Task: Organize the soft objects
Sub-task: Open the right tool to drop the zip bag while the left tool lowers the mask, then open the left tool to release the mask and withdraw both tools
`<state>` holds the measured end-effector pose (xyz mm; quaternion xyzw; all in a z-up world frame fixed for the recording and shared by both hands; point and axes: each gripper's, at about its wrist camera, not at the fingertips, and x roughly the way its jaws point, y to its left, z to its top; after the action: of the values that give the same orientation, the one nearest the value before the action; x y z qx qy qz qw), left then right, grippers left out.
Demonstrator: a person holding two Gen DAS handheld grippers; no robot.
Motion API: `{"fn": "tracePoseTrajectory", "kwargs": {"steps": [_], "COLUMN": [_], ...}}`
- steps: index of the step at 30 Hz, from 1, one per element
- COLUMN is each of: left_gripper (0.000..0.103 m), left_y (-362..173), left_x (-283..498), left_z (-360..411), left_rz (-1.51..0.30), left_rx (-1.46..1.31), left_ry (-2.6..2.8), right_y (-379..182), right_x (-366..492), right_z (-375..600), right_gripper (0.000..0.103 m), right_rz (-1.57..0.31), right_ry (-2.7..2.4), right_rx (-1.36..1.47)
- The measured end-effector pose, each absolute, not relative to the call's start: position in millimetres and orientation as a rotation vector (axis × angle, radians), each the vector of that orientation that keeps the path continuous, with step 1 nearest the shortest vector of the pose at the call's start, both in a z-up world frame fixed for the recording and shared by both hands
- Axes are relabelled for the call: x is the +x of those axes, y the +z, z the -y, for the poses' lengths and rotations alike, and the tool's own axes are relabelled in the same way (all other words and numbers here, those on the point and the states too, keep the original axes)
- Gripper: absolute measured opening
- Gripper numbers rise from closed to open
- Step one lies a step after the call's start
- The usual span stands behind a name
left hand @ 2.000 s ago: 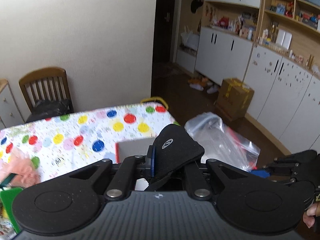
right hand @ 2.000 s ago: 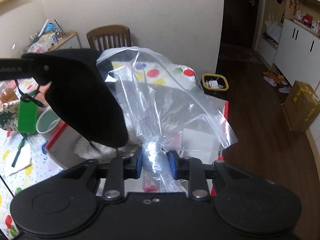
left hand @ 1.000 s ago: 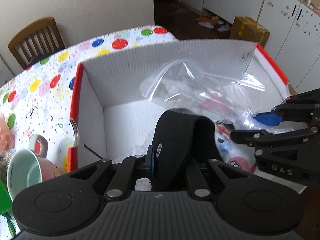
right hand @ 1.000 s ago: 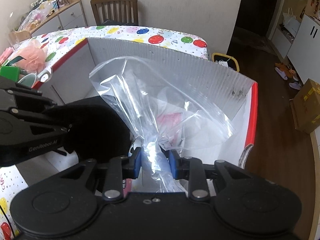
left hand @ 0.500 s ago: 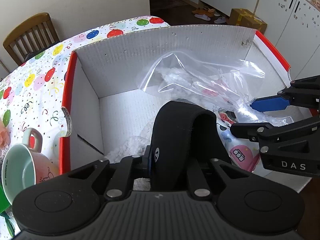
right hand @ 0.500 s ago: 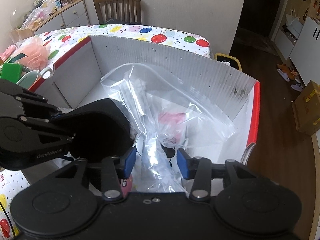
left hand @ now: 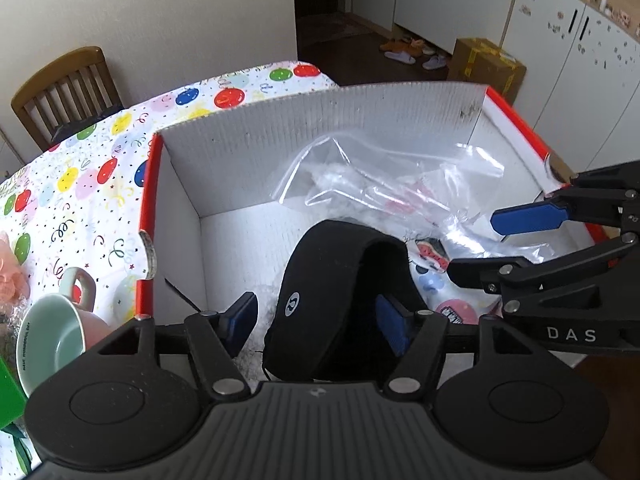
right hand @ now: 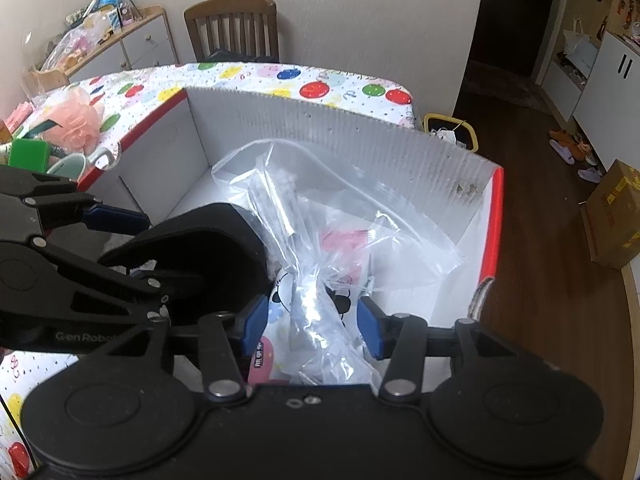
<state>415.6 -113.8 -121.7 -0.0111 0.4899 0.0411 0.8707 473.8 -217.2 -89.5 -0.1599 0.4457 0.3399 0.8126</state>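
You are getting soft, even daylight in both views. Bright spots are shining off the crinkly clear plastic bag [right hand: 340,216]. The dark open doorway [left hand: 332,0] is staying dim. Straight lines are bending near the edges, and the far corners are looking a little blurry.

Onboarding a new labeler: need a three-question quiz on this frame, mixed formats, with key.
1. True or false: the black headband lies inside the cardboard box.
2. What sits between the right gripper fingers? A) mug B) clear plastic bag C) pink bath pouf
3. Fill in: the mug stands on the table, ____ the box.

Key:
1. True; the left gripper is opening, pads off the headband.
2. B, the clear plastic bag; jaws opening.
3. Outside.
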Motion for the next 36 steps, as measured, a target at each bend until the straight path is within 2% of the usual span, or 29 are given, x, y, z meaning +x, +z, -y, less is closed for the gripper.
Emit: {"fn": "tracePoseTrajectory", "kwargs": {"steps": [11, 24, 26, 36], "left_gripper": [0.065, 0.065, 0.072, 0.078], "left_y": [-87, -47, -41, -18], "left_x": [393, 343, 333, 282], "left_z": [109, 97, 93, 70], "left_rz": [-0.927, -0.816, -0.799, -0.716], "left_rx": [-0.057, -0.097, -0.104, -0.136], "left_ry": [0.077, 0.045, 0.045, 0.041], "right_y": [-60, -26, -20, 3], "right_x": [456, 422, 414, 372], "right_z": [229, 231, 230, 213], "right_gripper": [0.062, 0.070, 0.072, 0.083], "right_rz": [-0.900, -0.840, -0.825, -0.769], "right_ry": [0.740, 0.751, 0.759, 0.792], "right_rx": [-0.293, -0.226, -0.217, -0.171]}}
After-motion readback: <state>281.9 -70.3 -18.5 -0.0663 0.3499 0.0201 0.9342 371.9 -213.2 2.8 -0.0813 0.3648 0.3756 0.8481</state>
